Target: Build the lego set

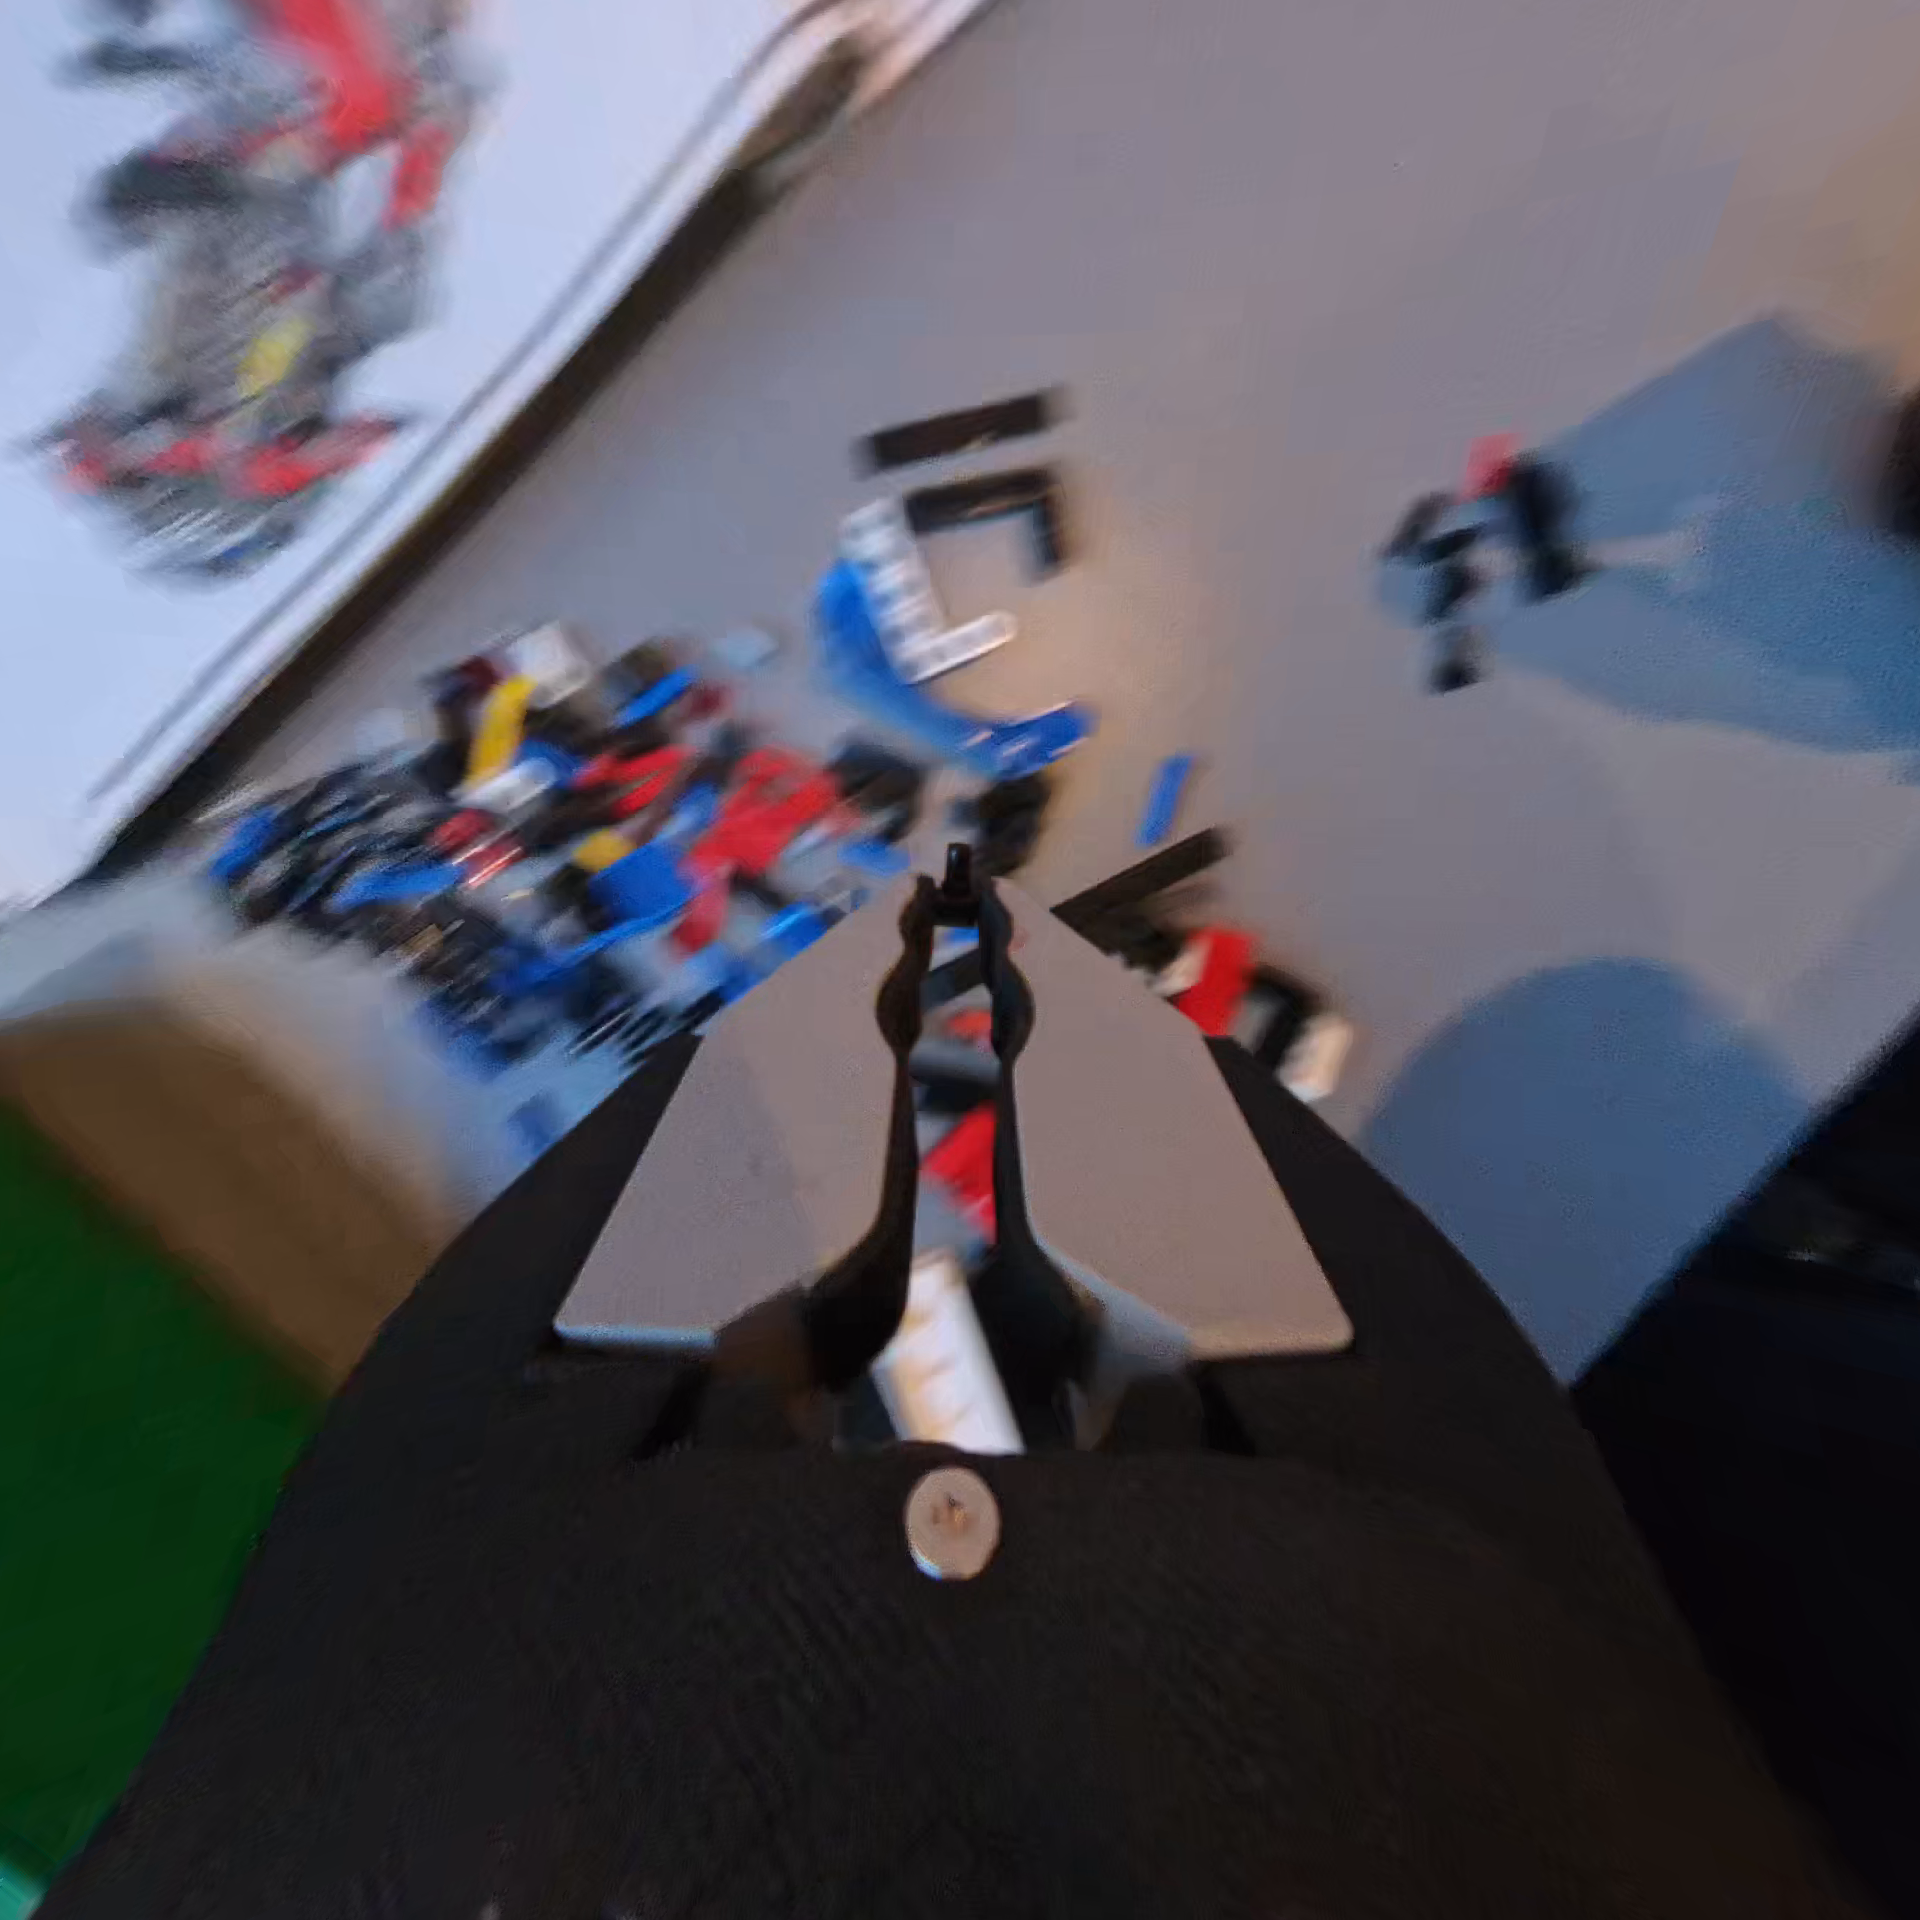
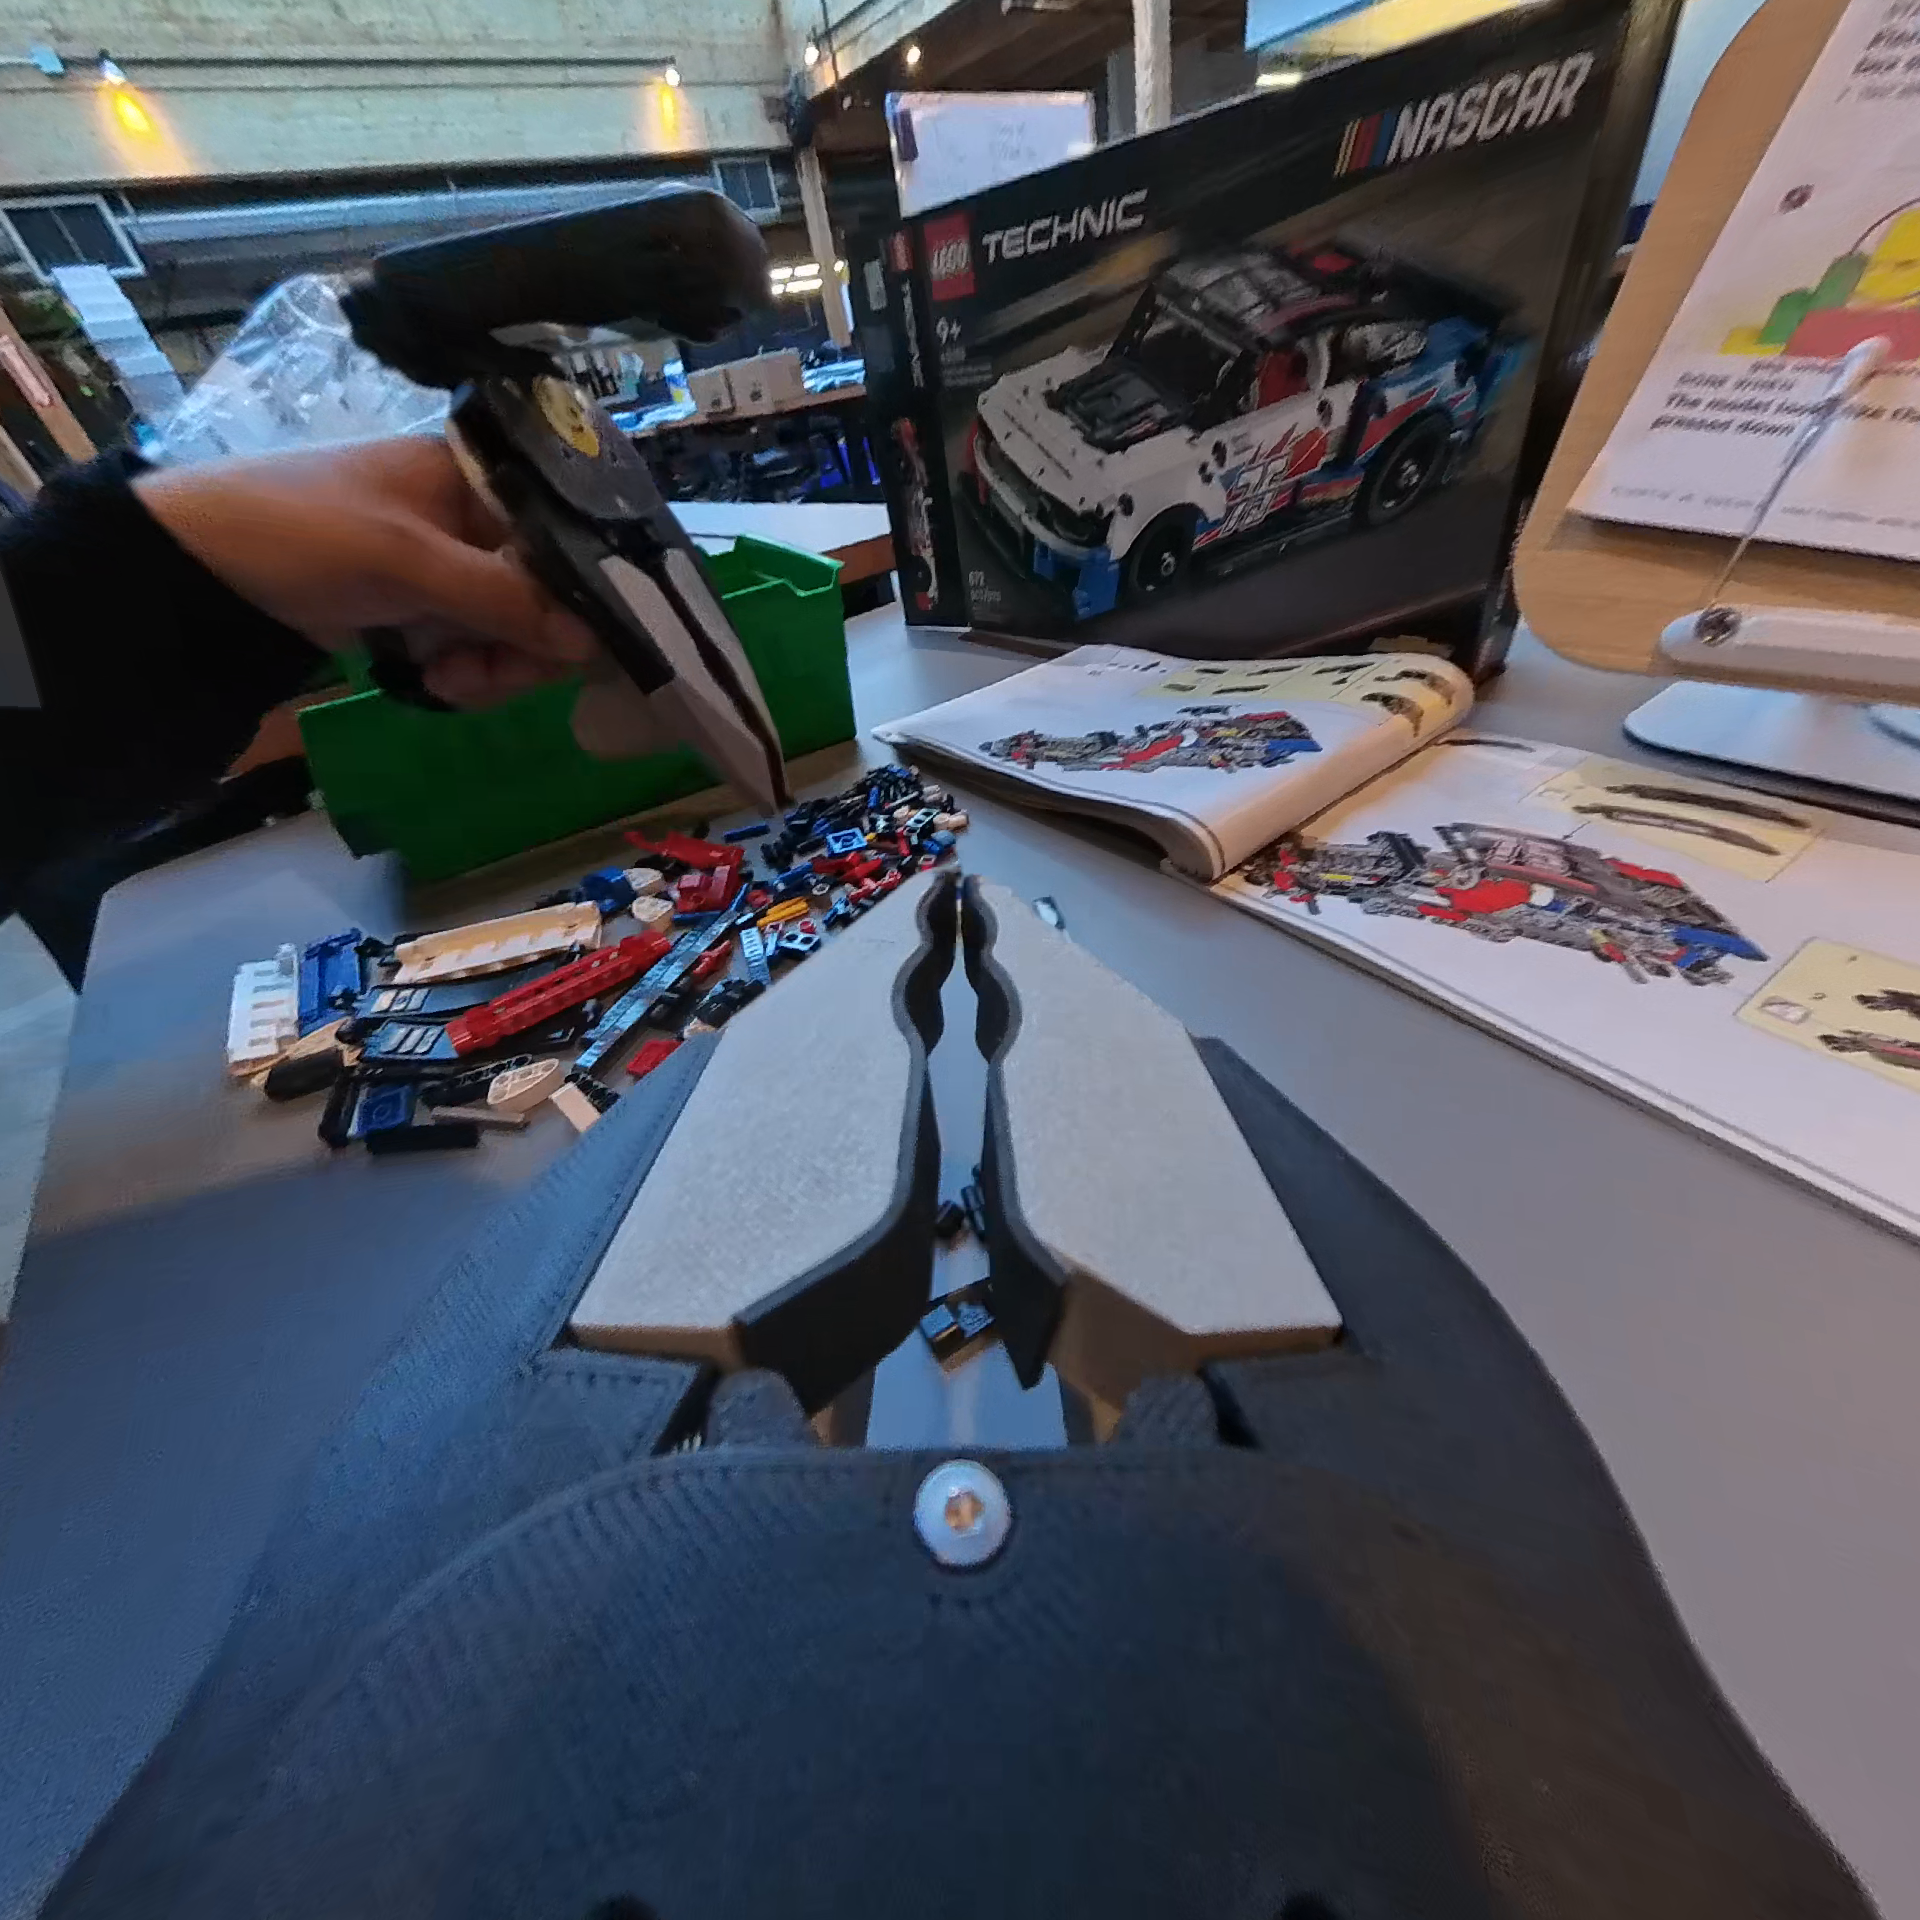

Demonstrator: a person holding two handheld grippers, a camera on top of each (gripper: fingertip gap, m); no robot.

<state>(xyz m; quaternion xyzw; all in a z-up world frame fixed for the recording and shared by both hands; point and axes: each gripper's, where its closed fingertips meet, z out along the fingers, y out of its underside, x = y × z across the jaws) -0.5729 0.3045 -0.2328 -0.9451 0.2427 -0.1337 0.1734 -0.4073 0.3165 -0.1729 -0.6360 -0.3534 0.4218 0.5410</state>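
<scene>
The left tool (image 1: 958,902) pinches a tiny black peg (image 1: 956,868), light and stiff; hold its middle. Right tool (image 2: 958,894) is closed, empty. Loose pieces (image 2: 665,966) lie at ten o'clock on the bench (image 2: 1455,1299).

The right gripper (image 2: 960,896) has matt grey finger plates on a ribbed black plastic body, with a shiny metal screw (image 2: 960,1512) behind the jaws. Ahead of them: glossy plastic lego pieces (image 2: 582,987) on a smooth matt grey table (image 2: 1455,1195), a paper instruction booklet (image 2: 1351,821), a glossy cardboard box (image 2: 1226,384), and a shiny green plastic bin (image 2: 499,779). The left gripper (image 1: 956,883) looks the same, though that view is blurry.
</scene>
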